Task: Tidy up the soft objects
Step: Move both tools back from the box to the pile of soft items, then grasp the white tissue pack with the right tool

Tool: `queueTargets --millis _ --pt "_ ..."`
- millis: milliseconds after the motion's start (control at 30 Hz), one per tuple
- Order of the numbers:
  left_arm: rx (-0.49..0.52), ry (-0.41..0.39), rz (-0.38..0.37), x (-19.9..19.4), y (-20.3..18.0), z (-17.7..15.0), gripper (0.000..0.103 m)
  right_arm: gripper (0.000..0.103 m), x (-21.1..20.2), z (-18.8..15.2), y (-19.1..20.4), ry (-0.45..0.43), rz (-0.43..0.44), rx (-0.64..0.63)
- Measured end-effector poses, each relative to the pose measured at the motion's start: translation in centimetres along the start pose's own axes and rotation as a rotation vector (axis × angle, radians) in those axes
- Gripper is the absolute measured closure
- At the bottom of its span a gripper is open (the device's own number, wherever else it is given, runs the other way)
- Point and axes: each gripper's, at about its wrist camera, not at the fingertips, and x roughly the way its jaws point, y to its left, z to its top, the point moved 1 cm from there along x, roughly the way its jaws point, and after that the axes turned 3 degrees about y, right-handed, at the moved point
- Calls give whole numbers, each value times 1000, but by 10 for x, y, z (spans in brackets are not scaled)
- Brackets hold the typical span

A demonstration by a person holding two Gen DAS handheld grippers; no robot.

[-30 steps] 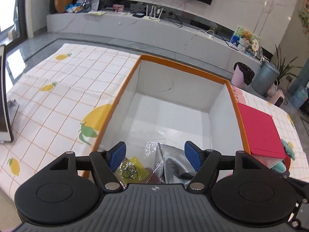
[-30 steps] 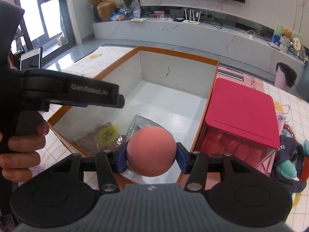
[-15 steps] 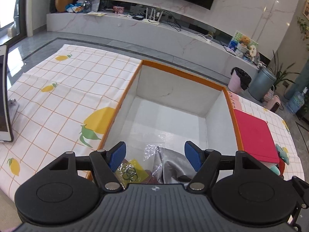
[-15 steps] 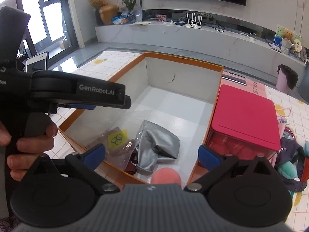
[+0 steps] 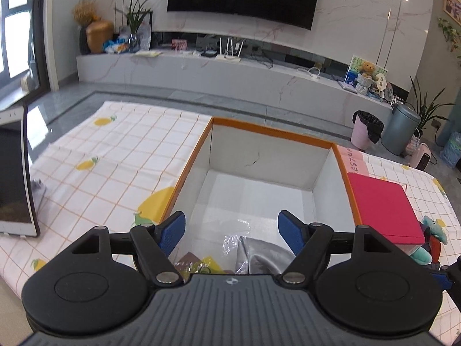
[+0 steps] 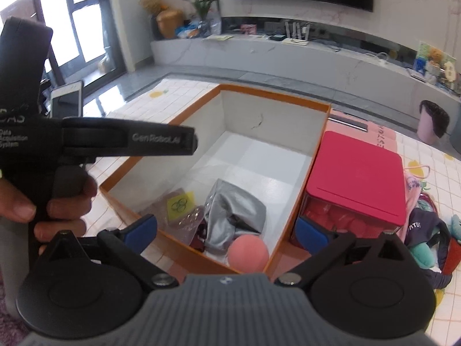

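Right wrist view: round pink foam ball (image 6: 248, 250) lies in the near right corner of the orange-rimmed white cardboard box (image 6: 305, 102), touching the crumpled silver-grey pouch (image 6: 234, 216).
Box contents, left: clear plastic bag with a yellow label (image 6: 180, 203), beside the pouch.
Right gripper (image 6: 227, 229): blue pads spread wide above the box's near rim, holding nothing.
Left gripper (image 5: 232, 230): pads likewise apart, empty, over the box's near end.
Right of box: clear bin with a flat red lid (image 6: 357, 178), touching the box wall.
Far right: pile of plush toys and dark fabric (image 6: 429, 236) on the lemon-print tablecloth (image 5: 109, 155).
Progress: three items boxed; the pile apparently remains to be sorted.
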Motion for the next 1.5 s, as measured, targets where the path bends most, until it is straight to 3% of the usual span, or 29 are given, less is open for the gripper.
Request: queueTargets --millis 367,500,633,733,867,1067,1200,1333,1433,1500 --pt "53 -72 -15 -15 -18 -2 15 3 -24 1 -18 -37 -17 20" --pt "-32 -82 -21 -26 -17 1 15 3 -36 -5 -27 -45 -55 14" --pt "-95 -93 -123 -42 -16 3 15 3 -53 -9 -50 -50 -103 23" --pt "-73 -86 -194 -51 -24 1 15 3 -72 -10 -75 -85 -152 67" --pt "-16 -88 -234 -53 -48 -9 14 3 -87 -17 -117 -119 -241 170" --pt "117 -76 -260 -47 -94 -34 14 3 -66 -44 -186 -51 -353 421" --pt "200 -59 -273 -45 -120 -53 14 3 -21 -72 -224 104 -353 616" --pt "295 -22 -243 -34 -137 -68 14 3 11 -84 -228 201 -393 610" --pt "309 3 -233 -28 -139 -76 14 3 24 -86 -229 212 -451 594" --pt "313 19 -233 -25 -140 -79 14 3 31 -90 -233 227 -445 608"
